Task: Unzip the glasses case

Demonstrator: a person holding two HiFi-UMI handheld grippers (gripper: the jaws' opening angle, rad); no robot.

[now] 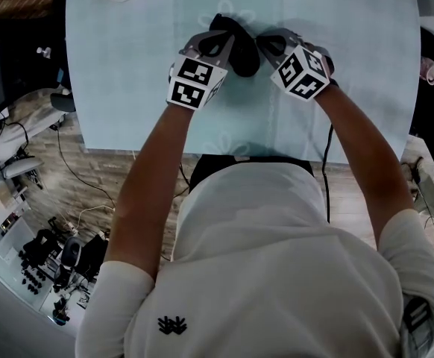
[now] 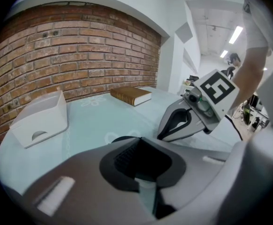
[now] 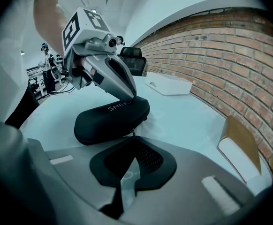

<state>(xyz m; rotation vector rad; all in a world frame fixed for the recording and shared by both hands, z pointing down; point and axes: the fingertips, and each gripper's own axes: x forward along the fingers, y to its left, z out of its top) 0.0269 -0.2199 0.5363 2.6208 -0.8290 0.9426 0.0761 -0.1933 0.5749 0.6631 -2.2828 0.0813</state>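
The black zip-up glasses case (image 1: 243, 58) lies on the pale blue table (image 1: 127, 88), closed, with pale lettering on its lid (image 3: 109, 120). My left gripper (image 1: 223, 37) is shut and its tip rests on top of the case (image 3: 130, 96); in its own view only a dark edge of the case (image 2: 120, 138) shows past the jaws. My right gripper (image 1: 262, 47) sits at the case's near end (image 3: 133, 138), its jaws closed together on the small zipper pull (image 3: 132, 133).
A white open box (image 2: 38, 121) and a brown book (image 2: 132, 95) lie farther back on the table, before a brick wall. The table's near edge (image 1: 239, 151) is against the person's body. A black chair (image 3: 132, 60) stands beyond the table.
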